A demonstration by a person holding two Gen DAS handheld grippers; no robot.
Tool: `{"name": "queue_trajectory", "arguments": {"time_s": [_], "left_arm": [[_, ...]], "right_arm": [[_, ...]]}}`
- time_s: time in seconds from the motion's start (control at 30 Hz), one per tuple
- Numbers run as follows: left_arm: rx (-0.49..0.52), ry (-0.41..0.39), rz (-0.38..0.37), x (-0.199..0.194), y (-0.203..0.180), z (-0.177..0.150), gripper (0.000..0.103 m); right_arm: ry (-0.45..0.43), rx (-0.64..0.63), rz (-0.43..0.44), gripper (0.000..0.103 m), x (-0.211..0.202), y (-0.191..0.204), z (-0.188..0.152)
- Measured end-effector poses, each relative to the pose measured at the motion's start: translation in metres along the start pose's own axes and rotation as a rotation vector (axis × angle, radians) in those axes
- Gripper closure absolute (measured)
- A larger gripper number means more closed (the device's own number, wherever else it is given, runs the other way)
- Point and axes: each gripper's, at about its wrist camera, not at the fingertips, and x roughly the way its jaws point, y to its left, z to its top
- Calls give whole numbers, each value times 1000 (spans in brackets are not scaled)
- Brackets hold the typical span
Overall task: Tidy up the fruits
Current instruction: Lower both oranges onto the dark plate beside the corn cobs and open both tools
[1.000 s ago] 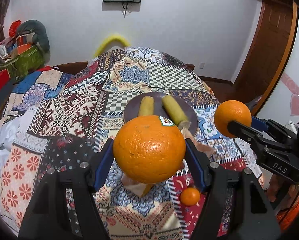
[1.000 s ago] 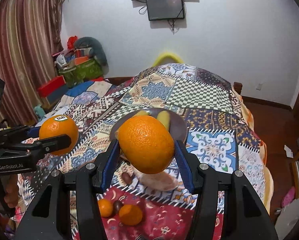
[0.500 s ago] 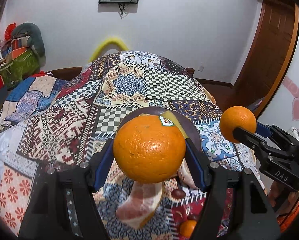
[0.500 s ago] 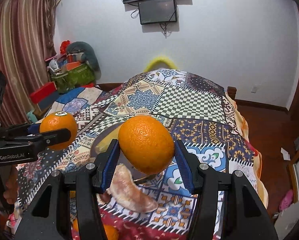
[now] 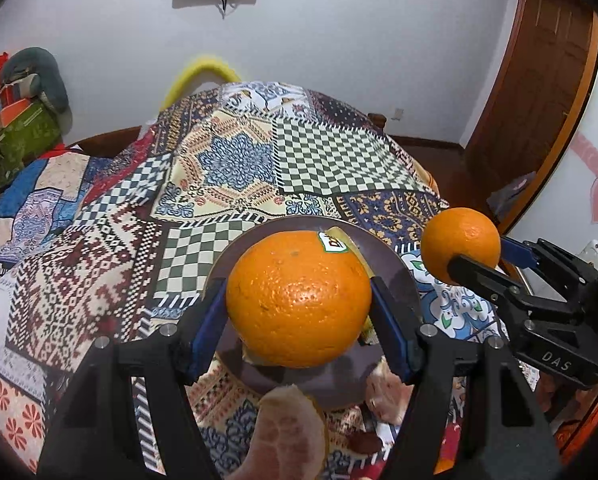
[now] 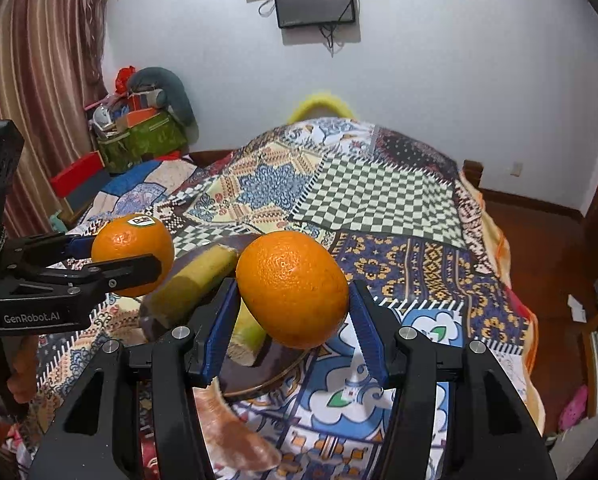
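Over the last second both grippers have advanced across the patchwork bedspread [image 5: 235,168], so the left gripper [image 5: 299,312] grasping the stickered round orange [image 5: 299,300] and the right gripper [image 6: 293,316] grasping the plain orange [image 6: 293,288] now hover above the dark round plate [image 5: 383,248] holding banana pieces [image 6: 195,284], ready for release.

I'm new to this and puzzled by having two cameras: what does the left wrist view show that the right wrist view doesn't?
Only the left wrist view shows the brown wooden door and the small dark red fruit on the quilt. Only the right wrist view shows the striped maroon curtain and the two yellow banana pieces plainly. Both show the dark round plate, the patchwork quilt, and an orange in each gripper: stickered orange left, plain orange right.
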Motion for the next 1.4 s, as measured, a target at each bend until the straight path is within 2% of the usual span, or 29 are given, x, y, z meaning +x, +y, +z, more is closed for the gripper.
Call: {"name": "queue_trajectory", "arguments": {"time_s": [0.23,0.6,0.77,0.93,1.03,1.2,1.3,1.4], "left_arm": [[26,34,-8,26,-4,7,35],[49,94,5,67,-5,21,35],[73,98,2,71,-9,22,35],[86,119,-42,71,-13,21,35],[104,119,-28,70,-17,20,35],[54,122,-65,66,-10,22,34],[37,78,-69,54,-6,26,34],[59,36,-31,42,-5,32,34]], "right_arm": [[43,8,-8,51,21,-15,2],[65,1,-21,51,30,-27,2],[70,-18,-16,51,34,-24,5],[71,-30,-7,51,37,-18,7],[71,-39,-5,51,36,-16,7],[70,-39,-10,51,35,-19,8],[76,-42,-14,51,38,-19,9],[89,-42,-10,51,43,-17,9]]}}
